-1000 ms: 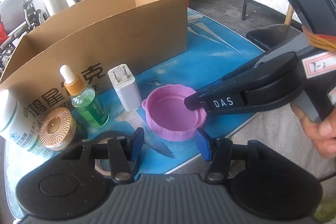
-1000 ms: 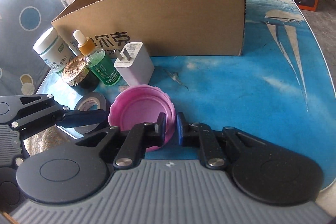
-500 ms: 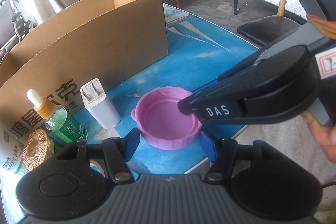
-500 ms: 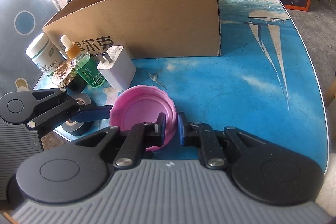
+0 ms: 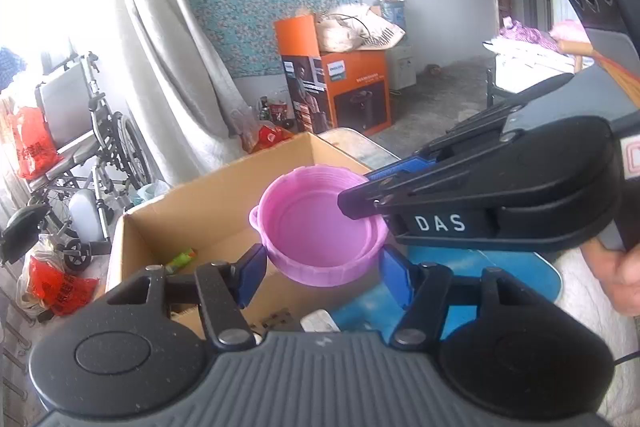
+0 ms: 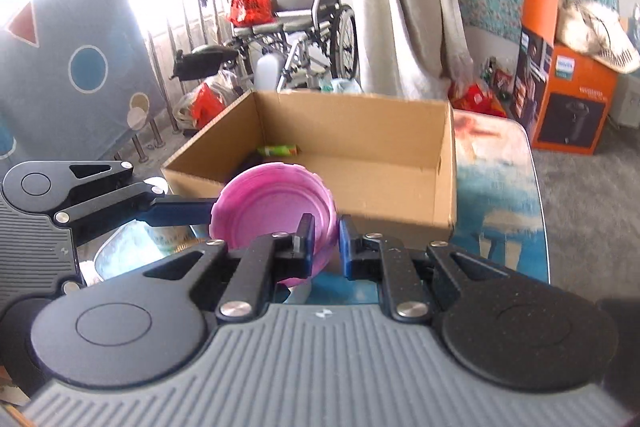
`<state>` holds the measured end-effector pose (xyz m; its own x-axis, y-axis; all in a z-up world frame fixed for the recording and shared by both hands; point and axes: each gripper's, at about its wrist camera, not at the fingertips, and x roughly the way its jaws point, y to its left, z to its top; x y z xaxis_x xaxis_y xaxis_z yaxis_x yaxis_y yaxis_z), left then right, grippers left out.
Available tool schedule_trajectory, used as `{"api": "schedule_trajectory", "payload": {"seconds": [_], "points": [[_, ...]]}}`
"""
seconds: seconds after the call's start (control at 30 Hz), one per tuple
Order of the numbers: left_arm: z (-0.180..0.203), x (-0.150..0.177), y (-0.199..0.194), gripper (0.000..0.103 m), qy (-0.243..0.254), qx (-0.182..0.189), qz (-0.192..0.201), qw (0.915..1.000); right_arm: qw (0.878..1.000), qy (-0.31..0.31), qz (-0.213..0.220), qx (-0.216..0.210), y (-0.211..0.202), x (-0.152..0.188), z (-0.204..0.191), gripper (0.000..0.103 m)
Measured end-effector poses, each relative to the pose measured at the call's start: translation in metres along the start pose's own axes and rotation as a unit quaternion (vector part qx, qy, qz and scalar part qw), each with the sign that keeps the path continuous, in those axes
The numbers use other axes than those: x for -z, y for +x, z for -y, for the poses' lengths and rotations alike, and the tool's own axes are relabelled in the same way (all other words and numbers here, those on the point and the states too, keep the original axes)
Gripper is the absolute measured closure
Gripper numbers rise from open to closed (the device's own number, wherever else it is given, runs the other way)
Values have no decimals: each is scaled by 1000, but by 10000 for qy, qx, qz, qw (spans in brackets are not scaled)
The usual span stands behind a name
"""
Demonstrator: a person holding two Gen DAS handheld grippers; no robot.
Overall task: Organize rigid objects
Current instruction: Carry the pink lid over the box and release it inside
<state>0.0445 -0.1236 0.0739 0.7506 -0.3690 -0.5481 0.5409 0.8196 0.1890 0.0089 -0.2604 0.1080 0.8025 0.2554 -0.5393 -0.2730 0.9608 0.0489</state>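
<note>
A pink plastic lid hangs in the air, open side up, just before the near wall of an open cardboard box. My right gripper is shut on the lid's rim, one pad inside and one outside. My left gripper flanks the lid from below, its blue pads against the two sides. In the right wrist view one of its fingers meets the lid's left edge. A small green item lies inside the box.
The blue table runs right of the box. A white charger peeks out under the lid. A wheelchair, red bags and an orange carton stand on the floor beyond. A person's hand holds the right gripper.
Both grippers have risen together and carried the pink lid off the table. The views now look over the box's open top; the bottles and tape have dropped out of sight.
</note>
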Motion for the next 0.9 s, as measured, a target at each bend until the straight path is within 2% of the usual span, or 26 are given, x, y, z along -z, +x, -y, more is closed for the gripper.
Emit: {"api": "schedule_trajectory", "payload": {"seconds": [0.1,0.17,0.27,0.37,0.47,0.57,0.63,0.8,0.9], "points": [[-37,-25,11,39,-337,-3,-155,9993,9994,-298,52,-163,18,-37,-4,90],[-58,-37,25,38,-504,42,-405,9979,9986,-397,-150,-329,42,-63,-3,90],[-96,-44,54,39,-857,192,-1043,9907,9932,-242,-896,-708,98,-94,5,90],[-127,-39,91,39,-1115,405,-1697,9783,9793,141,-1739,-1027,153,-106,18,90],[-149,-26,125,40,-1432,701,-2299,9601,9588,425,-2545,-1191,206,-96,24,91],[-161,-15,153,40,-1591,928,-2727,9443,9447,427,-3014,-1223,236,-84,25,90],[-163,-7,163,40,-1600,1011,-2931,9372,9367,451,-3238,-1256,248,-75,25,90],[-155,2,177,41,-1347,1020,-3277,9295,9156,543,-3731,-1399,279,-58,31,89],[-157,4,179,43,-1247,908,-3377,9285,9035,511,-3990,-1478,295,-49,29,88]]}}
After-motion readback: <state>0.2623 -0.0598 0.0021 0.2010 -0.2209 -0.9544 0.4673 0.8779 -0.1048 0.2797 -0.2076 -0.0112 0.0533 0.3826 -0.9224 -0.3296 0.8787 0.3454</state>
